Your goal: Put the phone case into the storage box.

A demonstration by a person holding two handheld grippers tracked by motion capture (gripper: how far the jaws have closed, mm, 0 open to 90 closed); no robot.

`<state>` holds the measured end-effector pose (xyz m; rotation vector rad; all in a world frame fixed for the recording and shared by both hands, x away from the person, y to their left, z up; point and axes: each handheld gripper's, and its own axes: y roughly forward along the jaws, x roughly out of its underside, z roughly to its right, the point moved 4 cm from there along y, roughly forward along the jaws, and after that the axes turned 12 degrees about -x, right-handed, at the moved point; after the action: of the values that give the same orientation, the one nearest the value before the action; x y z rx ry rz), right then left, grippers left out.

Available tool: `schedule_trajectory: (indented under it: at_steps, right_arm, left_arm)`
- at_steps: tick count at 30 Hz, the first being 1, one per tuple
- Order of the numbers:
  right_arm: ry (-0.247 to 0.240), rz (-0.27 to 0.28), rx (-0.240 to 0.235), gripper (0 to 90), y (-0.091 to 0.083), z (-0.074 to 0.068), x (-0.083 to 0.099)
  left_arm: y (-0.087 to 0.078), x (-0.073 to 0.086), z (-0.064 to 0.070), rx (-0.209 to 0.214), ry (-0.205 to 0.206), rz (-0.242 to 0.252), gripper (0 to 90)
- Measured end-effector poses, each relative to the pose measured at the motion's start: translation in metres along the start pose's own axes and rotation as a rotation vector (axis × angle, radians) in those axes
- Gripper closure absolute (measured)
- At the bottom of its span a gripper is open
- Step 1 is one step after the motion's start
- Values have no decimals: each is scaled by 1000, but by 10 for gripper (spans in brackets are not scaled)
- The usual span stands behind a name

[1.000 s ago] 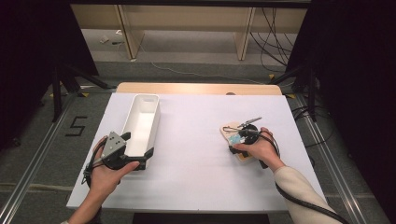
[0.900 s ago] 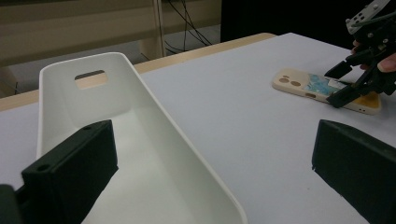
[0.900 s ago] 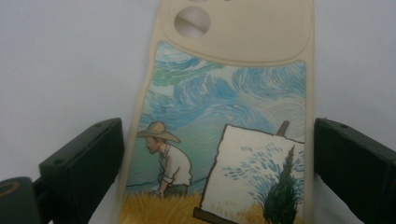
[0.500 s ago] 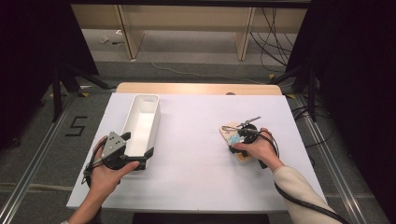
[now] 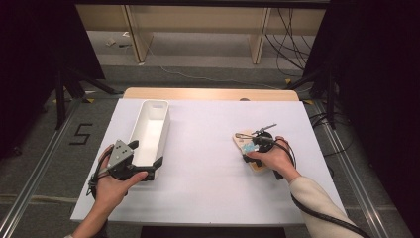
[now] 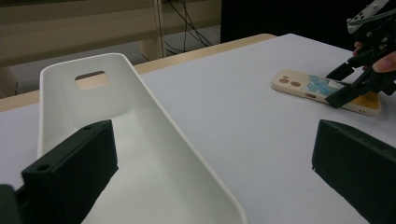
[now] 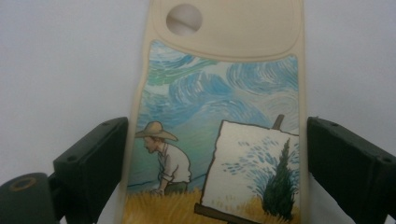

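A white tabletop (image 5: pixel 208 168) carries two things: a long white plastic bin (image 5: pixel 151 130) and a cream phone case (image 5: pixel 249 148) printed with a painting of a straw-hatted figure at an easel under swirling blue sky. Taking the bin as the landmark, the phone case lies flat well off to its right, about level with the bin's near half.

The right gripper (image 5: pixel 254 147), held in the person's right hand (image 5: pixel 272 157), sits low over the phone case. In the right gripper view its two black fingers (image 7: pixel 91 163) stand apart, one on each long side of the case (image 7: pixel 219 116), each just beside an edge; whether they touch the edges cannot be told. The round camera hole of the case lies at the far end from the gripper. In the left gripper view, the right gripper (image 6: pixel 348 84) shows with its tips down at the case (image 6: pixel 322 91).

The left gripper (image 5: pixel 136 166), held in the left hand (image 5: pixel 111 183), is at the bin's near end. Its fingers (image 6: pixel 74 172) are wide apart: one sits inside the bin (image 6: pixel 140 154), the other outside over bare tabletop, with the bin's right wall between them and not clamped. The bin's far end wall has a slot handle.
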<state>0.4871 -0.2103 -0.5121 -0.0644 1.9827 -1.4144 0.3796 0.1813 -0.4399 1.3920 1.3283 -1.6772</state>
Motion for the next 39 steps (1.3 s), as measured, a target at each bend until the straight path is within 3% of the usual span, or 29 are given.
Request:
schedule_trajectory:
  at_steps: [17, 29, 39]
  right_arm:
    - [50, 20, -25, 114, -4, -1, -1]
    - [41, 61, -35, 116, -11, -2, -3]
    - [22, 139, -51, 117, -21, -6, -5]
  left_arm:
    - [-1, 0, 0, -4, -3, 3, 0]
    - [-1, 0, -1, -5, -5, 2, 0]
    - [-1, 0, -1, -6, -5, 3, 0]
